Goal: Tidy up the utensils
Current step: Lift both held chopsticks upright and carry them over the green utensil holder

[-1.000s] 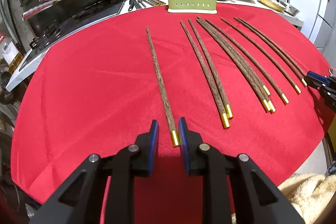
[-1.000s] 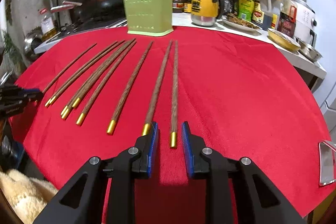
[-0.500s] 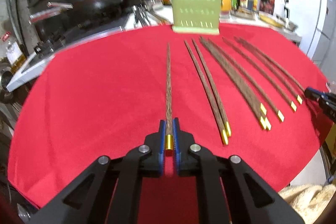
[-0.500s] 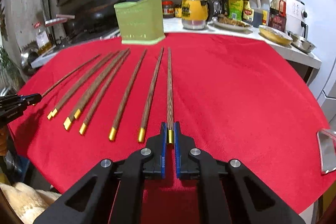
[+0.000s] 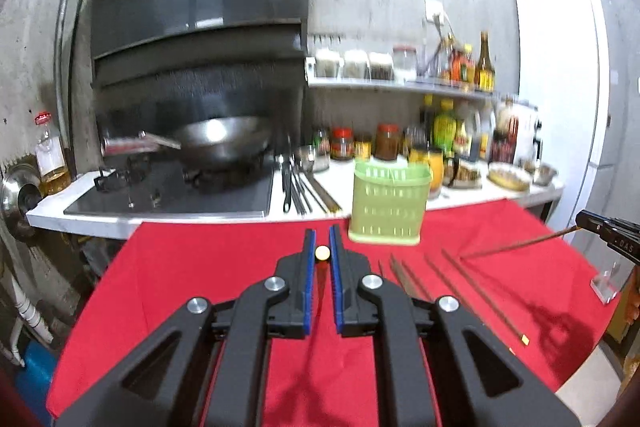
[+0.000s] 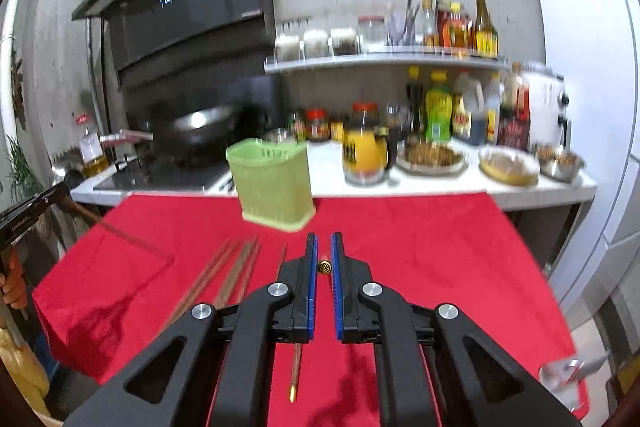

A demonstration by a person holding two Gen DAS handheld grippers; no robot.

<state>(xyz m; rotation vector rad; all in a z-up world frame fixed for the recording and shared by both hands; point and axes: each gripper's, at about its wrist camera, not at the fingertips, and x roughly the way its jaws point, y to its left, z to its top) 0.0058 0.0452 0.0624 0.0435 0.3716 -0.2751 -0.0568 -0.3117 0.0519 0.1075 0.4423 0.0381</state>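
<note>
Gold-capped chopsticks, flat on the red cloth a second ago, now ride pinched in my left gripper and right gripper, lifted toward the green holder.

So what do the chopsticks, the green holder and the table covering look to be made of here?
Chopsticks: dark brown, probably wood, with shiny gold, metal-looking end caps. Green holder: matte moulded plastic, judging by its rows of punched slots. Table covering: red fabric, matte and slightly fuzzy, with soft creases; likely felt or similar cloth.
</note>
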